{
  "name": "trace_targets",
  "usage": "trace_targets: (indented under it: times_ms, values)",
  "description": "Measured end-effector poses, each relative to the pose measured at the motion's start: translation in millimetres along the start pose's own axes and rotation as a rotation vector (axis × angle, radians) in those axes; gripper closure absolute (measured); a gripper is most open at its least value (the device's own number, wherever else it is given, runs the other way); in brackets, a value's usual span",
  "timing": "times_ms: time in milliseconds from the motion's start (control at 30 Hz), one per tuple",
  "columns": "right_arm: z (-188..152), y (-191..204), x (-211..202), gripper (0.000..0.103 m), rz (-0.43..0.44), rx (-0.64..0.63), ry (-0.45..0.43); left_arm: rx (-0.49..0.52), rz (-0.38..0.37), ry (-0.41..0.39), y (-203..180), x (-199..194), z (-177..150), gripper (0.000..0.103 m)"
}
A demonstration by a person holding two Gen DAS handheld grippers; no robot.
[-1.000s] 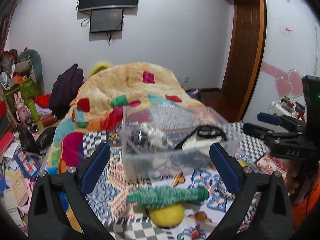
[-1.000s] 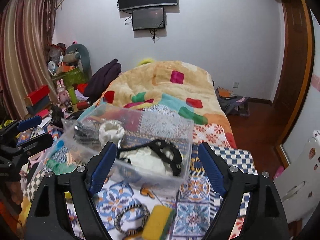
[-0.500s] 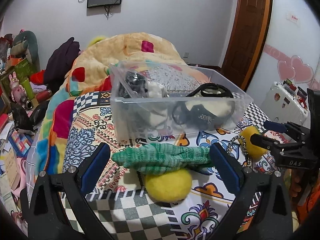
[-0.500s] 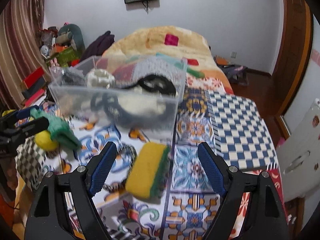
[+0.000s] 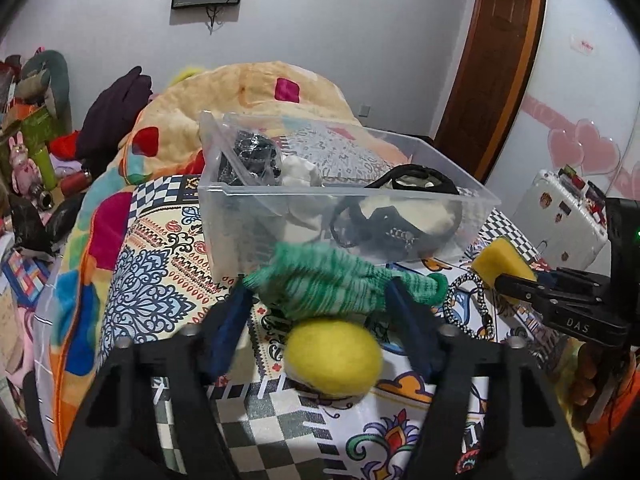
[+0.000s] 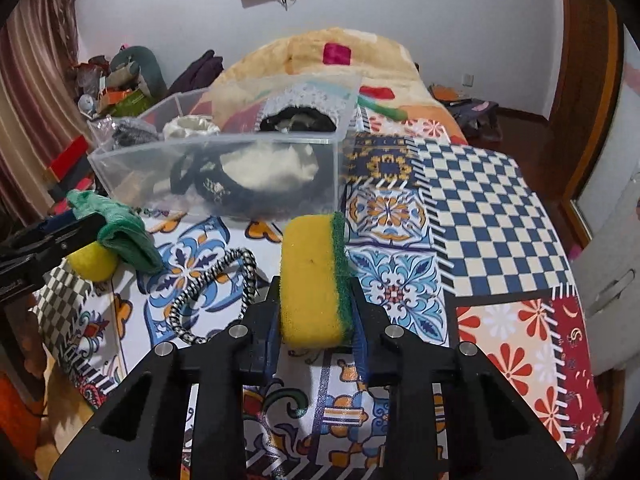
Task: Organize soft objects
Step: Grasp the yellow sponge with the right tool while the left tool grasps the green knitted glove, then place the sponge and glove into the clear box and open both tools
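Observation:
My left gripper (image 5: 320, 300) is shut on a green knitted sock (image 5: 328, 286), held just above a yellow felt ball (image 5: 332, 356) on the patterned bedspread. The sock also shows in the right wrist view (image 6: 120, 232), with the ball (image 6: 90, 262) under it. My right gripper (image 6: 314, 304) is shut on a yellow sponge with a green scouring side (image 6: 314, 276); the sponge also shows in the left wrist view (image 5: 502, 262). A clear plastic bin (image 5: 224, 196) behind both holds black and white soft items; it also shows in the right wrist view (image 6: 334, 168).
A black-and-white braided cord (image 6: 212, 280) lies on the bedspread between the grippers. An orange patchwork quilt (image 5: 256, 92) is heaped behind the bin. Clutter stands on the floor at the left (image 5: 28, 152). A white suitcase (image 5: 560, 220) stands at the right.
Both grippers have moved down and closed: the left has taken hold of the green sock, the right has taken hold of the sponge and lifted it.

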State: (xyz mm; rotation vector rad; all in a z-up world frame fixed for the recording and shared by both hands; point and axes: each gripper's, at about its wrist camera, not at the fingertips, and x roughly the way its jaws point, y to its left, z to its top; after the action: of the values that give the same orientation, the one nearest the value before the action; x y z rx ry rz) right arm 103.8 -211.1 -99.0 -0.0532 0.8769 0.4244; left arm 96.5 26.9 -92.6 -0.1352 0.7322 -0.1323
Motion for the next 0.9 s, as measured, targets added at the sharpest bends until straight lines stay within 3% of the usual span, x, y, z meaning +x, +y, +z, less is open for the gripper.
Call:
trace_targets:
  times_ms: [67,333,900]
  values:
    - [1,1,-4,0.076,-0.005,-0.004,-0.014,-0.005,-0.011,0.007,1,2,1,0.063]
    - [8,6,-12,0.076,0.011,-0.014,-0.044,0.009,-0.01,-0.015,-5,5,3,0.085]
    - [48,26,-26,0.076,0.048,-0.053,-0.157,-0.019,-0.021,-0.209,-4,-43,43,0.087]
